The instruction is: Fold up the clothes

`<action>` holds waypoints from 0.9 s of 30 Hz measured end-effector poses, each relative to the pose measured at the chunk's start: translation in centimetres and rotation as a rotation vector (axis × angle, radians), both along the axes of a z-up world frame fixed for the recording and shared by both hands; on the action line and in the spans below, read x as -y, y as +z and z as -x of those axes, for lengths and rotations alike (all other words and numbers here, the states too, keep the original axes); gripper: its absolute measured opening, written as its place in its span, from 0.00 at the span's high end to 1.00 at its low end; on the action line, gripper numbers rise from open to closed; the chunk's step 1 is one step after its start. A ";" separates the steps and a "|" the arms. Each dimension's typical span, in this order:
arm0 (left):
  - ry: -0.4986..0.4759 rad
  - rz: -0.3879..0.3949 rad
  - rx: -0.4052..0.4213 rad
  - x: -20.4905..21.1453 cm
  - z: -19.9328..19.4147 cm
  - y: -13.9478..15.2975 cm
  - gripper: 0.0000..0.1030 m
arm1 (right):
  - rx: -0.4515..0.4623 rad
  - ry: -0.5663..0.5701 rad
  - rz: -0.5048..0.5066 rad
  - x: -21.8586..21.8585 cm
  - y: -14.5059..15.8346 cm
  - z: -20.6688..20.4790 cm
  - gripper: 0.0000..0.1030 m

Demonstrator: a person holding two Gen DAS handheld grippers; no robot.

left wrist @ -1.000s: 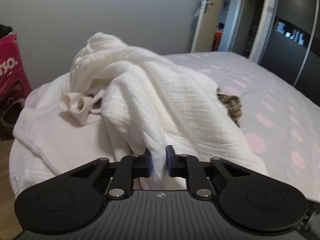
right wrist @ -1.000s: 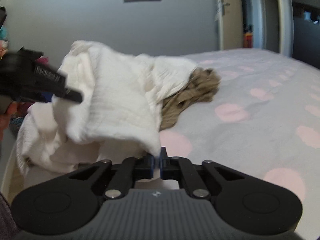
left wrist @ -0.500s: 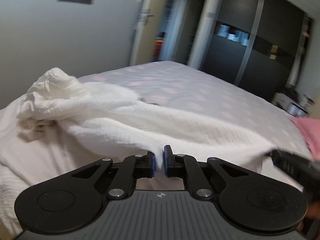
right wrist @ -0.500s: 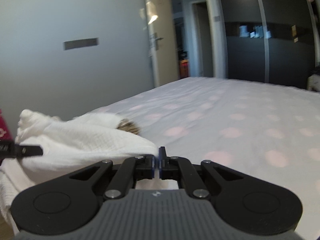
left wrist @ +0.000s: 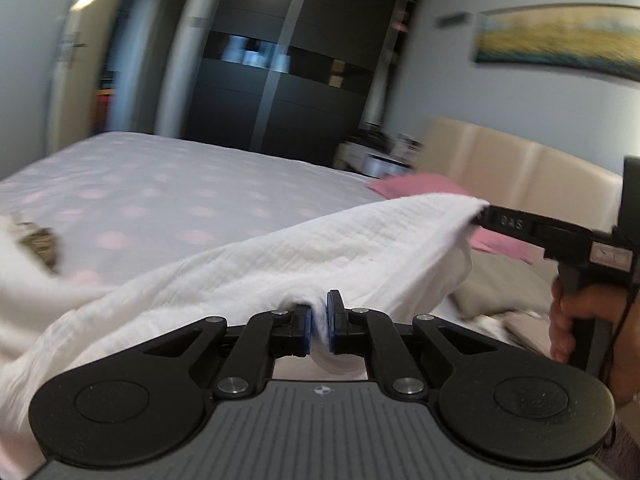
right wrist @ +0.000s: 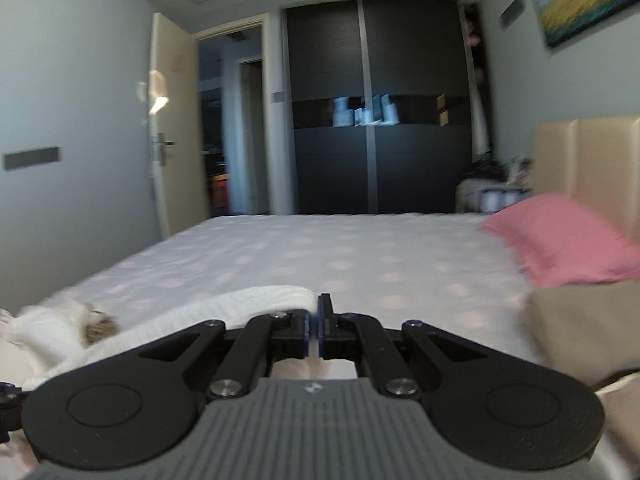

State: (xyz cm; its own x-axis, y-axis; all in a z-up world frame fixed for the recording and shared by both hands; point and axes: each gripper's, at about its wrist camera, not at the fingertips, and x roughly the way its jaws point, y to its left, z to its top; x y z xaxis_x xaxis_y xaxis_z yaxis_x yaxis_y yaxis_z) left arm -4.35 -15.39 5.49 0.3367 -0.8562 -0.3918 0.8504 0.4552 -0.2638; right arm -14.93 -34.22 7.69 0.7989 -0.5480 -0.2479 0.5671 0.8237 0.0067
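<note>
From my left wrist view I see what the right one cannot show: the right gripper (left wrist: 480,213) from the side, its black body held by the person's right hand (left wrist: 576,320), with its tip clamped on the far corner of the white crinkled muslin cloth (left wrist: 320,256). The right wrist view shows only a thin edge of that cloth beside its own fingers, plus the open doorway (right wrist: 228,128) and the whole dark sliding wardrobe (right wrist: 376,120).

The cloth has a fine puckered weave and hangs stretched between the two grippers above the white bedspread with pale pink dots (left wrist: 168,200). A brown patterned garment (right wrist: 98,326) lies at the left of the bed, partly under white fabric. A pink pillow (right wrist: 560,240) rests against the beige padded headboard (right wrist: 584,168); a taupe folded fabric (right wrist: 580,332) lies in front.

The left gripper (left wrist: 318,326) is closed to a narrow gap, with a bunch of cloth pinched between its blue pads (left wrist: 306,330). The right gripper's jaws are nearly together, pinching the cloth's edge.
</note>
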 end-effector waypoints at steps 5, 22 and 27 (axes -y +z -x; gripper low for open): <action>-0.203 0.057 0.026 3.1 4.1 1.0 0.96 | -0.045 -0.105 0.054 1.8 1.1 5.1 0.96; -0.335 -0.033 -0.003 8.3 4.8 -1.0 0.83 | -0.310 -0.192 0.187 11.1 1.8 11.2 0.95; -0.194 -0.141 0.074 8.0 3.3 -2.2 0.54 | -0.290 -0.326 0.050 15.7 -0.2 9.9 0.95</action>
State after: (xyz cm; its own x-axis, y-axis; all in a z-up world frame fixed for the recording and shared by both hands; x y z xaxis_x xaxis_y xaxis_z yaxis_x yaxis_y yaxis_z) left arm -7.63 -23.39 3.30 0.2038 -0.8463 -0.4921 0.9402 0.3093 -0.1427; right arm -24.81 -49.90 7.47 0.4832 -0.7770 -0.4034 0.7700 0.5965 -0.2267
